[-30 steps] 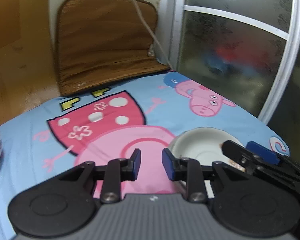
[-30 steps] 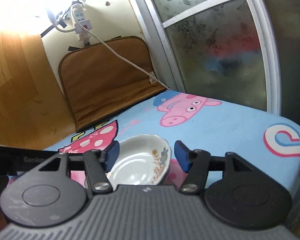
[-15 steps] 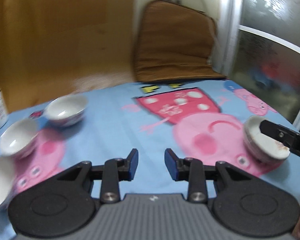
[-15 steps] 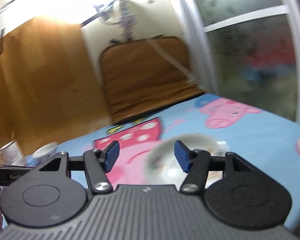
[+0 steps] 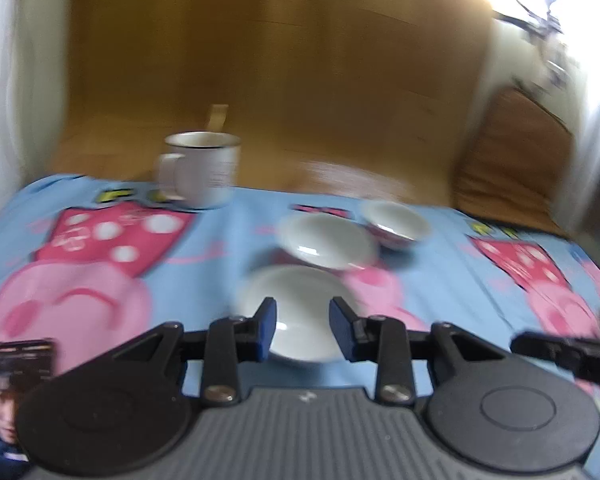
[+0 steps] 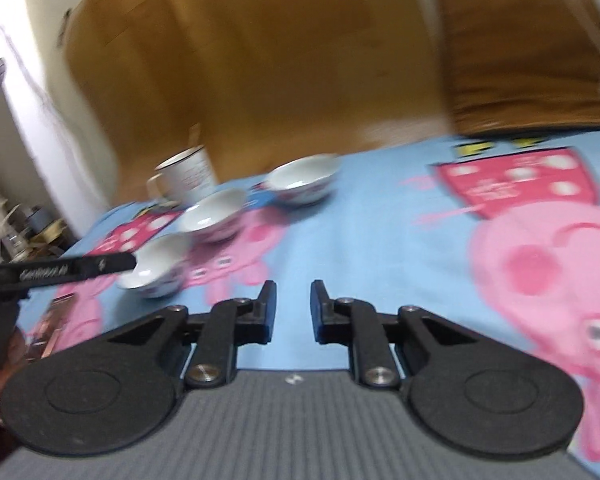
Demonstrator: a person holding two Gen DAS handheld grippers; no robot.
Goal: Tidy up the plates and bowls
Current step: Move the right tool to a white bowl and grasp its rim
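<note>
A: Well, where do the bowls sit right now?

B: Three white bowls lie in a loose line on the cartoon-print cloth of the worktop [image 6: 380,240]. The nearest bowl [image 5: 296,308] is just ahead of the left tool [image 5: 302,328], seen between its blue pads. The middle bowl [image 5: 326,246] lies just behind it, and the far bowl [image 5: 396,222] sits just beside that one. An enamel mug [image 5: 202,174] stands apart, nearer the wooden wall.

A: And the tools?

B: The left tool's jaws stand a little apart with nothing gripped. In the right wrist view it reaches over the near bowl, but whether it touches the rim I cannot tell through the blur. The right tool [image 6: 294,308] is closing, with only cloth showing between its jaws; it holds nothing.

A: What could go wrong?

B: I'd judge the left jaws look narrow for a rim grasp, so they could knock the bowl and skid it into the middle one. The soft cloth may bunch and tip a bowl. A photo card [image 5: 20,396] lies near the left tool and could get swept.
</note>
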